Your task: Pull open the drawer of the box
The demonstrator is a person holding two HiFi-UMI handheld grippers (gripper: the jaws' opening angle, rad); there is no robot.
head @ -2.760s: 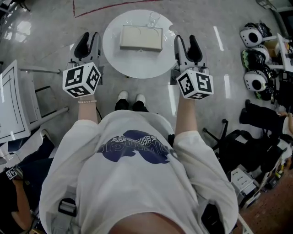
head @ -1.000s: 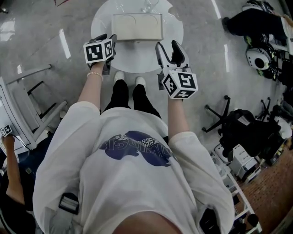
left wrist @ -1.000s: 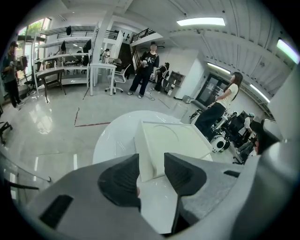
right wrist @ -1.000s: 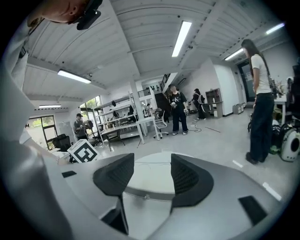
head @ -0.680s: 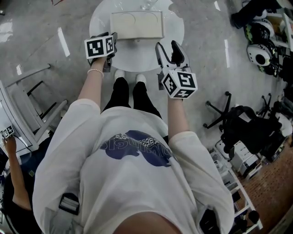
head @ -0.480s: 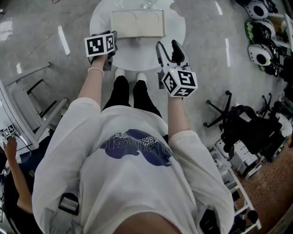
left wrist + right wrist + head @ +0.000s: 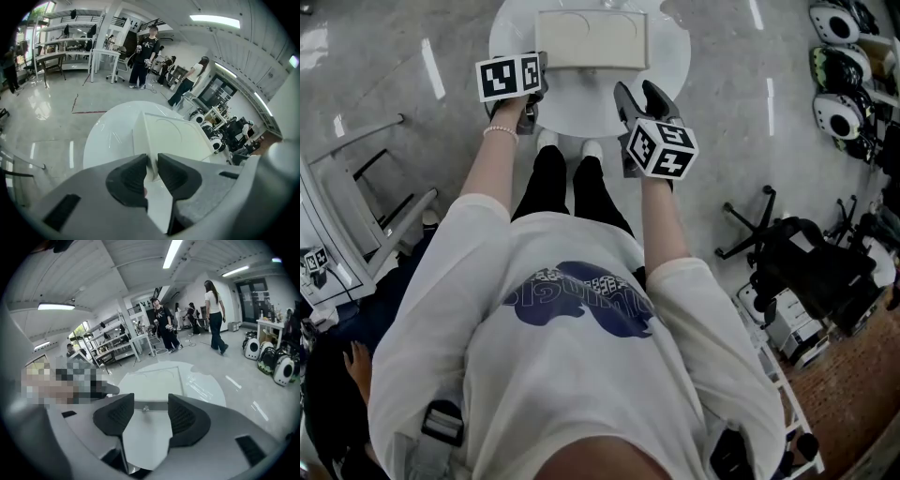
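A cream box [image 7: 591, 37] lies on a round white table [image 7: 581, 108]. My left gripper [image 7: 534, 89] is at the box's near left corner. In the left gripper view the jaws of the left gripper [image 7: 152, 161] have just been closing, and the pads now press on that corner of the box [image 7: 173, 136]. My right gripper [image 7: 635, 91] hangs over the table's near edge with its jaws open. In the right gripper view, the right gripper [image 7: 151, 399] faces the front of the box [image 7: 159, 380]. A small drawer knob [image 7: 146, 408] shows in the gap, ahead of the pads and untouched.
Helmets [image 7: 839, 66] line the floor at right, above a chair base [image 7: 750, 225]. A white rack [image 7: 337, 206] stands at left. The person's shoes [image 7: 567, 145] are under the table edge. People [image 7: 143, 56] stand far behind the table.
The right gripper has dipped and tipped down toward the table's near edge. The left gripper has stayed at the box's left front corner.
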